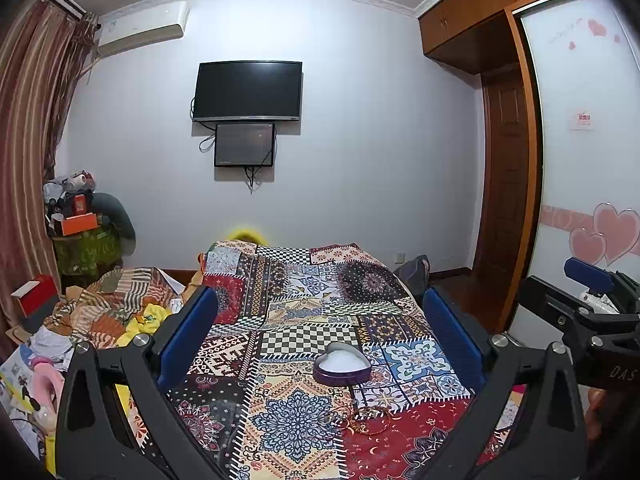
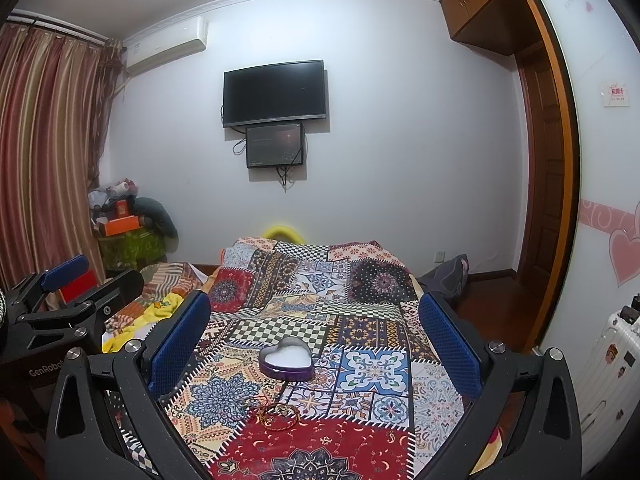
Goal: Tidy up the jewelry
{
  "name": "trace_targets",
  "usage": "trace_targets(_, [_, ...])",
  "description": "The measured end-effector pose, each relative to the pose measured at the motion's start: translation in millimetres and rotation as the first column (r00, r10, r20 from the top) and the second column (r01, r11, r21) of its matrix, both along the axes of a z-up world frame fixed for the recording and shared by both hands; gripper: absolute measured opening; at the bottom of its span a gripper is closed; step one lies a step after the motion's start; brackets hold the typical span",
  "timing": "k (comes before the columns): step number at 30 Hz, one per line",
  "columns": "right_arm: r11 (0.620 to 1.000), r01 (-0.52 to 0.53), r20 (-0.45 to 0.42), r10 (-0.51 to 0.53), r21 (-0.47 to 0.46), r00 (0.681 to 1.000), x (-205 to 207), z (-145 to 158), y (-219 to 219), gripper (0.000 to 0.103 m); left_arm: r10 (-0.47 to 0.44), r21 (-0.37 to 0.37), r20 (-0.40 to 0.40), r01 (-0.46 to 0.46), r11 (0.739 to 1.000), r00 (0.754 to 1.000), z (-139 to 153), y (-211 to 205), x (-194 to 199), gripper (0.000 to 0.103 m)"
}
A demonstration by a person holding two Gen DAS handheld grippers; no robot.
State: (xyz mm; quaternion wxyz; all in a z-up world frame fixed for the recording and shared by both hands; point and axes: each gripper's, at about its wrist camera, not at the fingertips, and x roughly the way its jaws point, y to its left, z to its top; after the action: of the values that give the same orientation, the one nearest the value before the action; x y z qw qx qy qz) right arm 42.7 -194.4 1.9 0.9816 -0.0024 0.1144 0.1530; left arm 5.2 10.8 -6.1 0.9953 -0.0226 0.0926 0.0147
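Observation:
A purple heart-shaped tin (image 1: 343, 364) with a white lining stands open on the patchwork bedspread (image 1: 304, 300); it also shows in the right wrist view (image 2: 285, 359). Just in front of it lies a small heap of bracelets and bangles (image 1: 360, 418), also in the right wrist view (image 2: 279, 411). My left gripper (image 1: 320, 336) is open and empty, held above the bed with tin and bracelets between its blue pads. My right gripper (image 2: 316, 336) is open and empty, likewise above the bed. Each gripper shows at the edge of the other's view.
Crumpled clothes and cloths (image 1: 112, 312) lie left of the bed. A red box (image 1: 34, 294) and a cluttered stand (image 1: 80, 224) are by the curtain. A TV (image 1: 248, 90) hangs on the far wall. A white suitcase (image 2: 612, 356) stands at right.

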Motion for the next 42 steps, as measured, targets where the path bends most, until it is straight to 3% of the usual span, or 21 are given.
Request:
trace_targets(28, [1.0, -0.002, -0.021, 0.002, -0.009, 1.0, 11.3, -4.7, -0.7, 0.103, 0.005, 0.001, -0.025, -0.004, 1.0, 1.0, -9.2, 3.7, 10.9, 0.103])
trace_targets(37, [1.0, 0.008, -0.074, -0.01, -0.021, 0.997, 30.1, -21.4, 1.2, 0.103, 0.025, -0.002, -0.083, -0.025, 1.0, 0.996, -24.0, 13.2, 32.7, 0.103])
trace_targets(42, [0.998, 0.028, -0.147, -0.036, -0.056, 0.989, 50.7, -46.1, 2.2, 0.103, 0.055, -0.001, -0.171, -0.056, 0.998, 0.984, -47.4, 28.8, 62.0, 0.103])
